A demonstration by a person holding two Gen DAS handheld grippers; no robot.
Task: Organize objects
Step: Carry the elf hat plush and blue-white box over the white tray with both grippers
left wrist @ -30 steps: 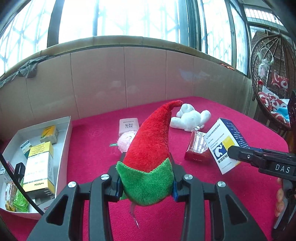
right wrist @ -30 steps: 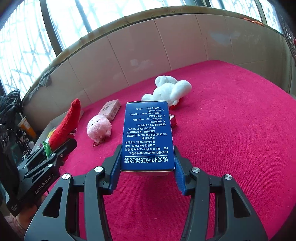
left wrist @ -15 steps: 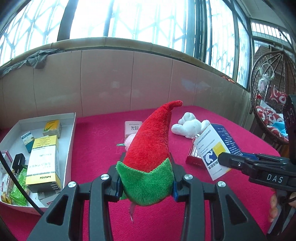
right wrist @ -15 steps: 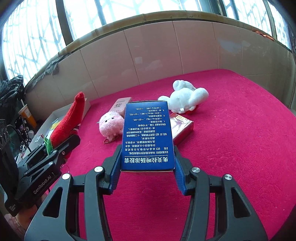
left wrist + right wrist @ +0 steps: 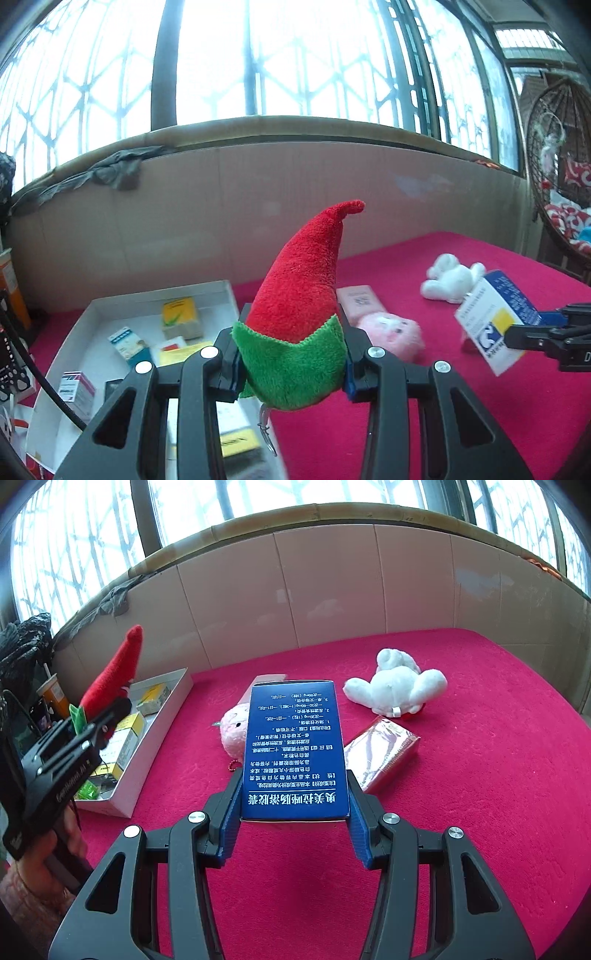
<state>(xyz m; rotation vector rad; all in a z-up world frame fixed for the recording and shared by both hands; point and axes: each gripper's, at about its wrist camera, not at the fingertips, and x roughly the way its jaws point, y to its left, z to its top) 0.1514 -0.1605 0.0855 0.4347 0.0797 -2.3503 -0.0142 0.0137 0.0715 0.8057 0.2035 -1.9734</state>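
My left gripper (image 5: pixel 290 363) is shut on a red and green plush chilli (image 5: pixel 299 306) and holds it raised beside the white tray (image 5: pixel 92 310). It also shows at the left of the right wrist view (image 5: pixel 110 675). My right gripper (image 5: pixel 293 812) is shut on a blue medicine box (image 5: pixel 295 749), held above the red cloth. The box also shows at the right of the left wrist view (image 5: pixel 495 321).
The white tray (image 5: pixel 162 720) holds several small medicine boxes. On the red cloth lie a pink plush pig (image 5: pixel 232 731), a white plush bunny (image 5: pixel 395 686), a shiny red packet (image 5: pixel 380 757) and a pink box (image 5: pixel 360 302). A cardboard wall stands behind.
My left gripper has swung left and up with the chilli, so the tray now lies just below it. My right gripper has risen and shifted left with the blue box.
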